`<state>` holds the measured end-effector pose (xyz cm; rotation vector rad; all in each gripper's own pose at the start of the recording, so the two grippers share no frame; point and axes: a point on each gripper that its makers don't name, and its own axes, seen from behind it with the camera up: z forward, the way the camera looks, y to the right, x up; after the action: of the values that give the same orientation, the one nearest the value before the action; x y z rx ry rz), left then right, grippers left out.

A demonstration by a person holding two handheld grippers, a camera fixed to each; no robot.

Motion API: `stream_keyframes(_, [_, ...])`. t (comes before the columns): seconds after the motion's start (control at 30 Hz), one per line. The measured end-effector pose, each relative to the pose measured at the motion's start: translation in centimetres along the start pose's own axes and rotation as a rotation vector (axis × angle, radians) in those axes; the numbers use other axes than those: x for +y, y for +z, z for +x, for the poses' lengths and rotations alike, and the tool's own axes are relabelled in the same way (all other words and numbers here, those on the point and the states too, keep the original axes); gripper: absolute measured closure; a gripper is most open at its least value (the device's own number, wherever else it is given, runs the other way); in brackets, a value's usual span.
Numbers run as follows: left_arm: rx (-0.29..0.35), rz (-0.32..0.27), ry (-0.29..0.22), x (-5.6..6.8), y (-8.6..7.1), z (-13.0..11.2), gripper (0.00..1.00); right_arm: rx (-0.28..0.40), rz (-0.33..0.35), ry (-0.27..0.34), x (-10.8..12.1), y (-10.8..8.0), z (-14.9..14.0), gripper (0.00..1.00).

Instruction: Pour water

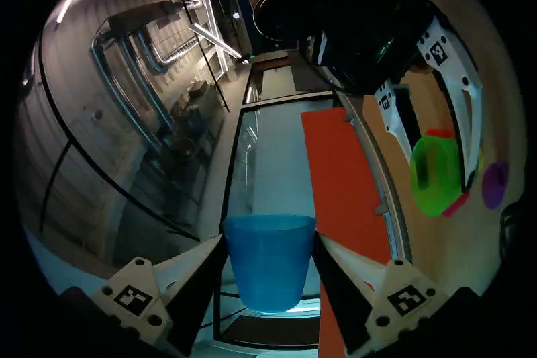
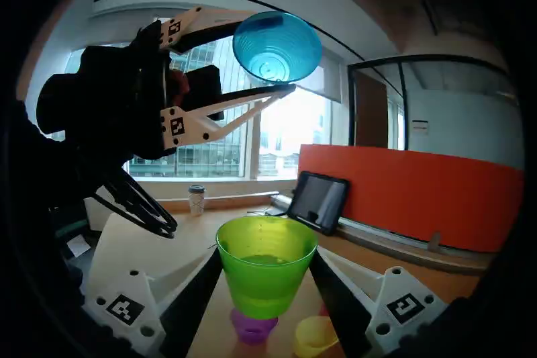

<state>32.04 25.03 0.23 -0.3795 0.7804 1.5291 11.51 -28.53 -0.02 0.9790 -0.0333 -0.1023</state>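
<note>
The left gripper (image 1: pixel 268 240) pinches a blue cup (image 1: pixel 270 271) by both sides. The right gripper (image 2: pixel 266 252) likewise clamps a green cup (image 2: pixel 266 281), with the blue cup tipped at twelve o'clock. Both look like light, slick, squashable plastic, so grip mid-wall, gently.

The blue cup (image 1: pixel 270 271) is translucent plastic, gripped between the fingers of the left hand-held gripper (image 1: pixel 268 244). In the right gripper view it is high up and tilted, mouth turned down towards the green cup (image 2: pixel 266 277). This translucent cup stands upright in the right hand-held gripper (image 2: pixel 266 254) and seems to contain a little water.
</note>
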Motion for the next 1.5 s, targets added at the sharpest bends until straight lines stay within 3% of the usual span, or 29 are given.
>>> stream_keyframes(0.5, [-0.007,0.005,0.002,-0.6,0.2,-0.8,0.15,-0.001,-0.010,0.000,0.5,-0.2,0.1,0.11])
stream_keyframes(0.6, [-0.013,0.007,-0.017,-0.7,0.3,-1.2,0.15,0.000,-0.013,-0.001,0.5,-0.2,0.1,0.11])
stream_keyframes(0.87, [-0.032,0.018,-0.165,-0.8,0.4,-2.5,0.15,0.003,-0.023,-0.003,0.8,-0.5,0.3,0.11])
stream_keyframes(1.5, [-0.129,0.003,-0.682,1.2,-0.7,-6.8,0.15,0.023,-0.054,-0.006,1.3,-1.6,1.4,0.11])
